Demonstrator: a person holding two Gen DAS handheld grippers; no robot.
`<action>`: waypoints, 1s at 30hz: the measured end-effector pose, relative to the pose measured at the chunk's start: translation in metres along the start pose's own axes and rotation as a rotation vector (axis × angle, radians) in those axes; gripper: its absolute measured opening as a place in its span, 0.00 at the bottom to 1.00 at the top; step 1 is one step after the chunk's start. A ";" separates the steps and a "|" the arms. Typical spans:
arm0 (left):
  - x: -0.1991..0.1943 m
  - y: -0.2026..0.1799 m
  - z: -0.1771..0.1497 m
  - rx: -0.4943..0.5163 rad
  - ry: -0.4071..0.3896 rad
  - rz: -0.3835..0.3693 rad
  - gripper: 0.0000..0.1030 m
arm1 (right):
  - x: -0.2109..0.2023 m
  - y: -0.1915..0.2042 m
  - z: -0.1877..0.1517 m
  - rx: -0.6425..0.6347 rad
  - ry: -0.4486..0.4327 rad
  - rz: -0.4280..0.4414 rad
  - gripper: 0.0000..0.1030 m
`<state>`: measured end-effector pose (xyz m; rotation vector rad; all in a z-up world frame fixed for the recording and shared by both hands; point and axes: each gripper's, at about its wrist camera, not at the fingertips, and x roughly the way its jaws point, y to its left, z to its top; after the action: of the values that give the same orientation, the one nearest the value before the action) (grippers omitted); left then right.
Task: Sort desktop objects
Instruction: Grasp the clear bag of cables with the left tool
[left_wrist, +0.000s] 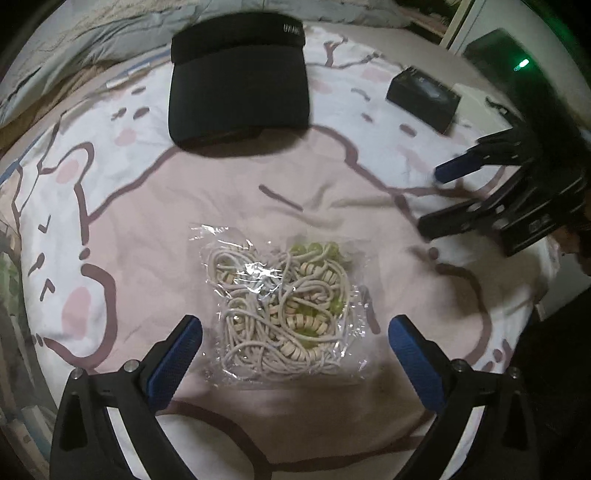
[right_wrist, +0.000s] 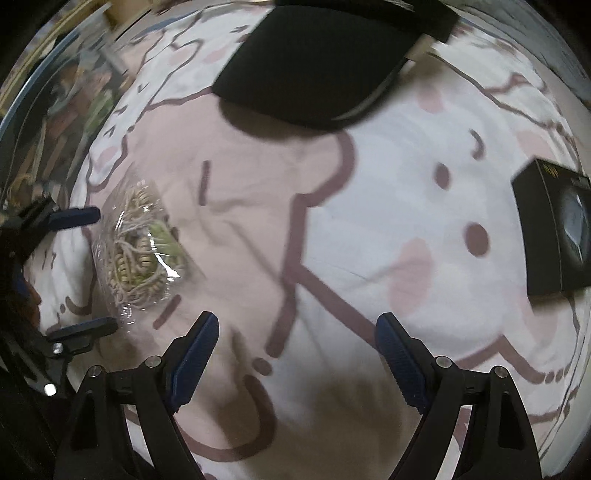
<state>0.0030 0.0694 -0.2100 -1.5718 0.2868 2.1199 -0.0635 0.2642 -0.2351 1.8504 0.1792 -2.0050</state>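
Apparently approaching the first pick of the sort, with nothing lifted yet. Hanging steeply over a bed (left_wrist: 332, 192) spread with a pink-and-white cartoon sheet rather than any bench, and pointing almost straight down at it. Seeing the left tool (left_wrist: 295, 347) released, jaws standing wide, straddling a clear plastic bag of cords and beads (left_wrist: 284, 299) lying flat near the middle of the bed; pads to either side of the bag and not pressing on it, so nothing being grasped. Seeing the right tool (right_wrist: 297, 343) likewise released and wide, over bare sheet with nothing between its pads, the same bag (right_wrist: 142, 243) lying well off to its left between the other tool's fingers. Noting a black sun visor (left_wrist: 238, 81) lying toward the far edge of the bed, well apart from the bag, and a small black box (left_wrist: 423, 98) toward the far right corner, also apart; from the right wrist view the box (right_wrist: 554, 236) sitting close to the right edge. Judging the bag to be the item in hand and the left tool the one taking it. Next move calling for sinking until the pads reach the plastic, then closing gently on the bunched cords rather than on loose film, since slippery wrap and a soft, yielding mattress could be letting the bag slide or pinching the sheet along with it. Unable to tell where sorted things belong.
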 end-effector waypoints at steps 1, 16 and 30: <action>0.003 -0.001 0.001 -0.002 0.008 0.007 0.99 | 0.000 -0.006 -0.002 0.009 -0.002 0.005 0.85; 0.018 0.008 0.003 -0.054 0.031 0.024 0.77 | -0.006 0.020 -0.003 0.011 -0.031 0.057 0.85; -0.015 0.009 -0.008 -0.086 -0.041 -0.023 0.61 | -0.055 0.055 0.005 -0.079 -0.208 0.056 0.79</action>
<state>0.0084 0.0544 -0.1990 -1.5699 0.1650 2.1693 -0.0452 0.2239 -0.1710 1.5697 0.1433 -2.1036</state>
